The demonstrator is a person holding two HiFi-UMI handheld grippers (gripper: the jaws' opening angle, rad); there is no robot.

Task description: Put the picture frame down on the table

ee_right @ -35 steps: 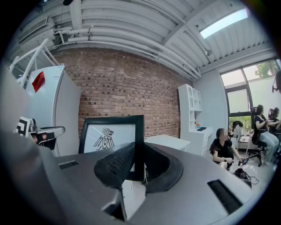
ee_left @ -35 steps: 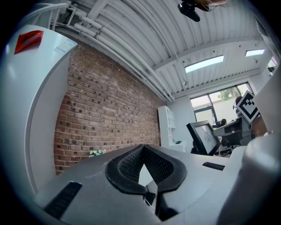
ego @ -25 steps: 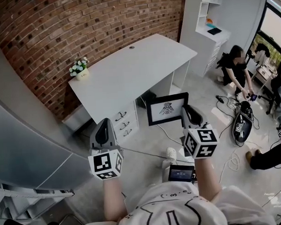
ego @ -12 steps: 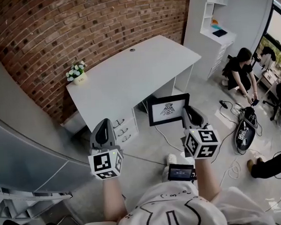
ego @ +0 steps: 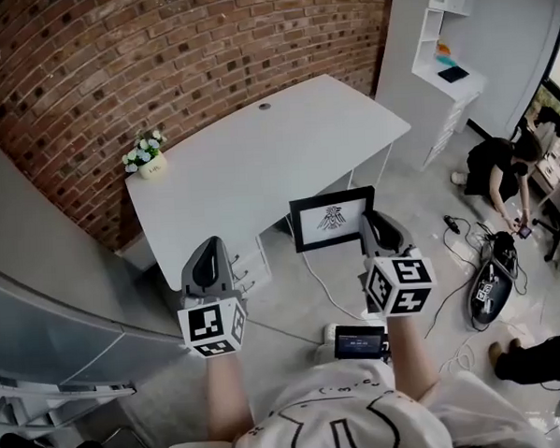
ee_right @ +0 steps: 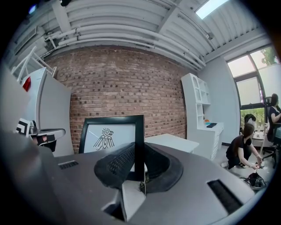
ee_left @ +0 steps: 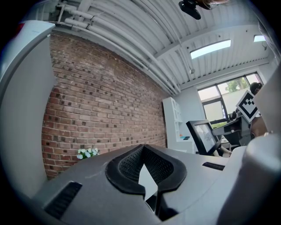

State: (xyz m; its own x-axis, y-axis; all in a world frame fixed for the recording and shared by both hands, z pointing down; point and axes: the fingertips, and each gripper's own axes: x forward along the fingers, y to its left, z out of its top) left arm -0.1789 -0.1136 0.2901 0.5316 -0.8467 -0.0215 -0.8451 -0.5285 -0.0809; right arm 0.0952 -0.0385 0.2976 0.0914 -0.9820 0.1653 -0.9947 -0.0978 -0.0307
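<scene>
The picture frame (ego: 332, 219) is black with a white sheet and a dark bird emblem. It stands upright in the air over the floor, just in front of the white table (ego: 258, 159). My right gripper (ego: 373, 227) is shut on its right edge. In the right gripper view the frame (ee_right: 109, 136) rises between the jaws, and the table top (ee_right: 173, 141) lies beyond. My left gripper (ego: 210, 258) hangs to the left near the table's front corner, holding nothing. Its jaws (ee_left: 147, 176) stand slightly apart, and the frame (ee_left: 203, 136) shows off to its right.
A small pot of white flowers (ego: 145, 152) sits at the table's far left corner by the brick wall. Drawers (ego: 254, 265) hang under the table. A white shelf unit (ego: 449, 64) stands at the right. People (ego: 506, 169) crouch on the floor among cables and gear (ego: 489, 287).
Both grippers have moved toward the table, the right one carrying the frame. The table's front edge now lies right behind the frame. The grip looks the same.
</scene>
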